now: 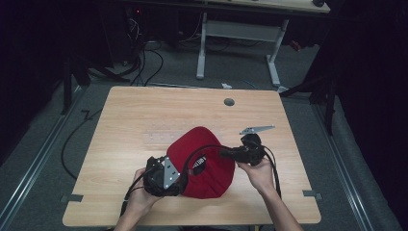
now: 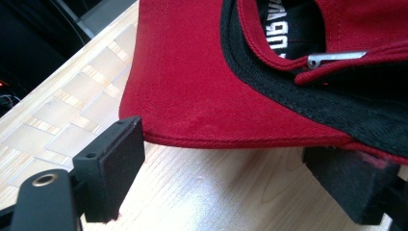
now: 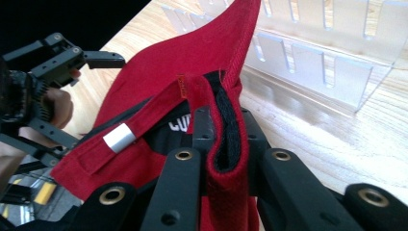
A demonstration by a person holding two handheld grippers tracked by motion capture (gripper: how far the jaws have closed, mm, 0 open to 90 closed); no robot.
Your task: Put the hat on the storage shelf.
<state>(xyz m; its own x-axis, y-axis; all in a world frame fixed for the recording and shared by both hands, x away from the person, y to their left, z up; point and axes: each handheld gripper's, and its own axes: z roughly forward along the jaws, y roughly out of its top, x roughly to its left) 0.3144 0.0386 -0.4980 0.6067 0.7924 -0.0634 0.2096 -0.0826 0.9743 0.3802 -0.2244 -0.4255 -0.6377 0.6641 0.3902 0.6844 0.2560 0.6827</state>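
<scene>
Red cap (image 1: 204, 161) lying upside down on the wooden table (image 1: 144, 110), just below the centre of the high view, black lining up. Left gripper (image 1: 179, 177) at the lower left of the cap, gripped from below by the left hand (image 1: 139, 195), forearm entering from the bottom edge. In the left gripper view, jaws apart, cap's brim (image 2: 192, 96) lying between them, one pad (image 2: 115, 168) just beside its edge. Right gripper (image 1: 226, 153) pointing left from the cap's right side, right hand (image 1: 260, 173) cupped beneath it. In the right gripper view, jaws clamped together on the cap's back rim (image 3: 226, 130), near the strap with its metal clip (image 3: 119, 137).
</scene>
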